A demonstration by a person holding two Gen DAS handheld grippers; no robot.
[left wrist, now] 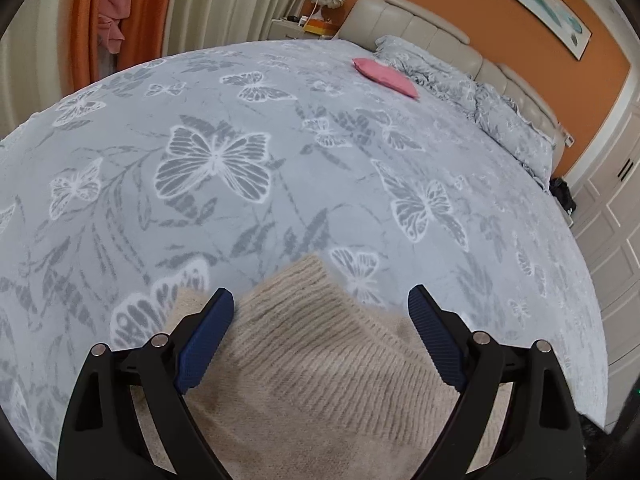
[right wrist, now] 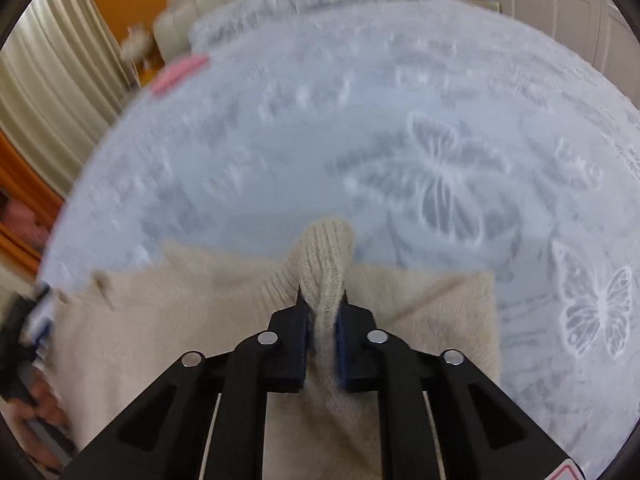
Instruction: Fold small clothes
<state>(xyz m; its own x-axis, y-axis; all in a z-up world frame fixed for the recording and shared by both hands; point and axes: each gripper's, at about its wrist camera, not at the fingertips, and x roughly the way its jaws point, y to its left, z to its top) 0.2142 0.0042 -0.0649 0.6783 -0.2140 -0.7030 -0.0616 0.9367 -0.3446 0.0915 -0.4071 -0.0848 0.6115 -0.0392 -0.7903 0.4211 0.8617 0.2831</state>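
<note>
A cream knitted sweater (left wrist: 320, 360) lies on the bed near its front edge. In the left wrist view its ribbed part spreads between the wide-apart blue pads of my left gripper (left wrist: 321, 300), which stands open above it and holds nothing. In the right wrist view the sweater (right wrist: 180, 320) lies flat, and a ribbed sleeve or cuff (right wrist: 326, 264) rises from it, bunched between the pads. My right gripper (right wrist: 322, 298) is shut on that ribbed strip. The other gripper and a hand (right wrist: 36, 396) show blurred at the left edge.
The bed has a grey-blue cover with white butterflies (left wrist: 280, 160). A folded pink garment (left wrist: 386, 76) lies far off near the pillows (left wrist: 460, 80) and the padded headboard. Curtains and a nightstand stand at the left, white wardrobe doors (left wrist: 608, 248) at the right.
</note>
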